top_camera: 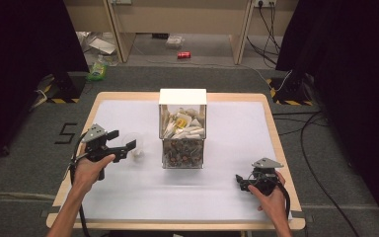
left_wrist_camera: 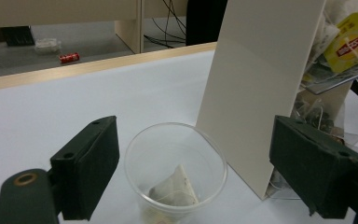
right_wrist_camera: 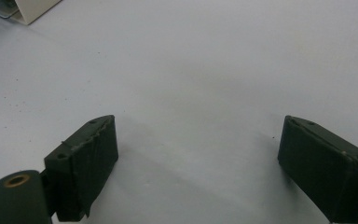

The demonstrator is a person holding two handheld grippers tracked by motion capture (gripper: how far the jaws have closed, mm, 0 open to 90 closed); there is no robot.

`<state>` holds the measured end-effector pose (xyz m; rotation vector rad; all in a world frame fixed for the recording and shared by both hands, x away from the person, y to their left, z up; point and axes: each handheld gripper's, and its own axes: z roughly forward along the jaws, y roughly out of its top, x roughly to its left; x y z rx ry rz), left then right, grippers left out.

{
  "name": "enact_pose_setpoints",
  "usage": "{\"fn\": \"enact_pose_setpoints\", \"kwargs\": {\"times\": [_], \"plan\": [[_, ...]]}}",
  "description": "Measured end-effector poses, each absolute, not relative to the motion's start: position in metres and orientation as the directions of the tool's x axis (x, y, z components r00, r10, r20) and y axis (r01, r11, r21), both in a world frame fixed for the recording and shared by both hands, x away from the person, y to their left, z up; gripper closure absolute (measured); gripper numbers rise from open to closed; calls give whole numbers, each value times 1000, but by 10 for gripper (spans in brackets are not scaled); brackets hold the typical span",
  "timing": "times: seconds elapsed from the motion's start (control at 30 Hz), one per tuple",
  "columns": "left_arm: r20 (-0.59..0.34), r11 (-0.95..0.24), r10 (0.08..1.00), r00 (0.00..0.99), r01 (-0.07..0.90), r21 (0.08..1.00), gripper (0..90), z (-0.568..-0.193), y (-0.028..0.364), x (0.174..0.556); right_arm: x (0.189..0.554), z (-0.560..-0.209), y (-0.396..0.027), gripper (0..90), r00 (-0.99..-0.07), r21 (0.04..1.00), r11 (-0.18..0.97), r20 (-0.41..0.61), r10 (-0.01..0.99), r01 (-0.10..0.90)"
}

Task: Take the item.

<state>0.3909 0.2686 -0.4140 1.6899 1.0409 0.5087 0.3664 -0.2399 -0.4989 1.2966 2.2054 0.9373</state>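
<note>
Left gripper [top_camera: 125, 139], held in the person's left hand [top_camera: 90, 170] at the left of the table: its jaws stand wide apart on either side of a clear plastic cup [left_wrist_camera: 175, 171], and neither pad touches the cup wall. The cup stands upright on the white table cover [top_camera: 237, 133], just left of the dispenser box. A pyramid tea bag [left_wrist_camera: 177, 187] lies in the bottom of the cup.

Right gripper [top_camera: 242, 181], held in the person's right hand [top_camera: 271, 200] at the near right of the table: its jaws are spread wide over bare cover, with nothing between them, as the right gripper view confirms [right_wrist_camera: 196, 158].

Dispenser box [top_camera: 182, 129], centre of the table, well apart from the right gripper: a white top and side panels with a clear front. The upper compartment holds paper sachets, among them a yellow sachet [left_wrist_camera: 349, 49] bearing a red label whose lettering is too small to read. The lower compartment holds loose pyramid tea bags on strings.

On the floor to the left of the table: a "5" [top_camera: 65, 133] marked in black tape. On the floor beyond the far edge of the table: a red can [top_camera: 183, 55] lying on its side, lettering not legible, and a green bottle [top_camera: 97, 69] further left. Cables [top_camera: 308, 148] trail over the floor to the right.
</note>
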Motion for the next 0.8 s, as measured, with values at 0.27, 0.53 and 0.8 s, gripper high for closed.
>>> {"fn": "enact_pose_setpoints", "kwargs": {"times": [0.27,0.53,0.8], "plan": [[-166,-67,835,524,396,916,153,-413,269,388,366,-499,-240,127,-481,726,340,-15,877,598],[-169,-68,836,522,404,912,153,-414,272,382,366,-499,-240,127,-481,726,341,-15,876,598],[-175,-62,827,535,396,916,154,-413,271,371,366,-499,-240,127,-481,726,341,-15,876,598]]}}
